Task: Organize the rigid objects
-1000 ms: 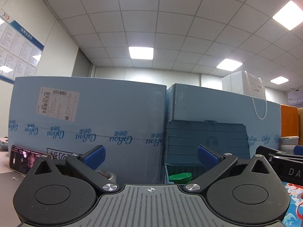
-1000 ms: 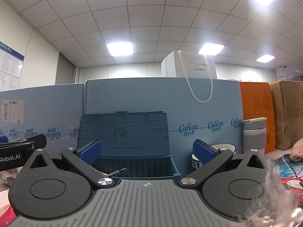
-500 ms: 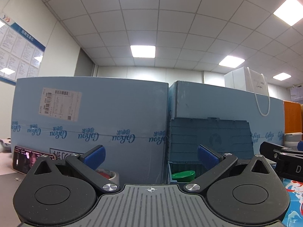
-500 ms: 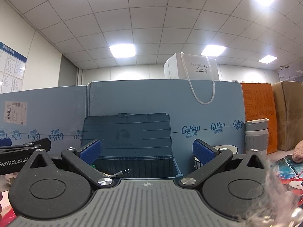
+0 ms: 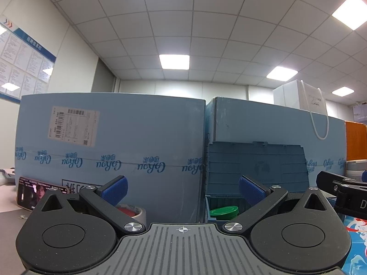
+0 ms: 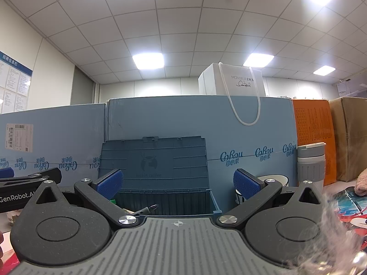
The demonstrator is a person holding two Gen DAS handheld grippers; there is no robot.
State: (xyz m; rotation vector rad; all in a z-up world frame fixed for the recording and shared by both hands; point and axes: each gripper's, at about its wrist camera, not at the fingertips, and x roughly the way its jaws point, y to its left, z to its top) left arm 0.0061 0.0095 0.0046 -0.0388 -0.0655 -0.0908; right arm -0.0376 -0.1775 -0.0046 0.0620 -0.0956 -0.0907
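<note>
Both views are evenly and brightly lit from above by recessed ceiling panels [image 5: 174, 61], which are blown out to white. Mild glare is seen on the wall poster [image 5: 20, 61] left of them. Straight lines are bowed by fisheye distortion, and dark vignetting is noted at the upper corners. Focus is acceptable; a blurred fluffy object [image 6: 332, 236] is noted at lower right of the right wrist view.

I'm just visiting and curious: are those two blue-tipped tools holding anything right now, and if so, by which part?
Nothing is held. The left tool and the right tool are both open, with only empty space between their fingers.
</note>
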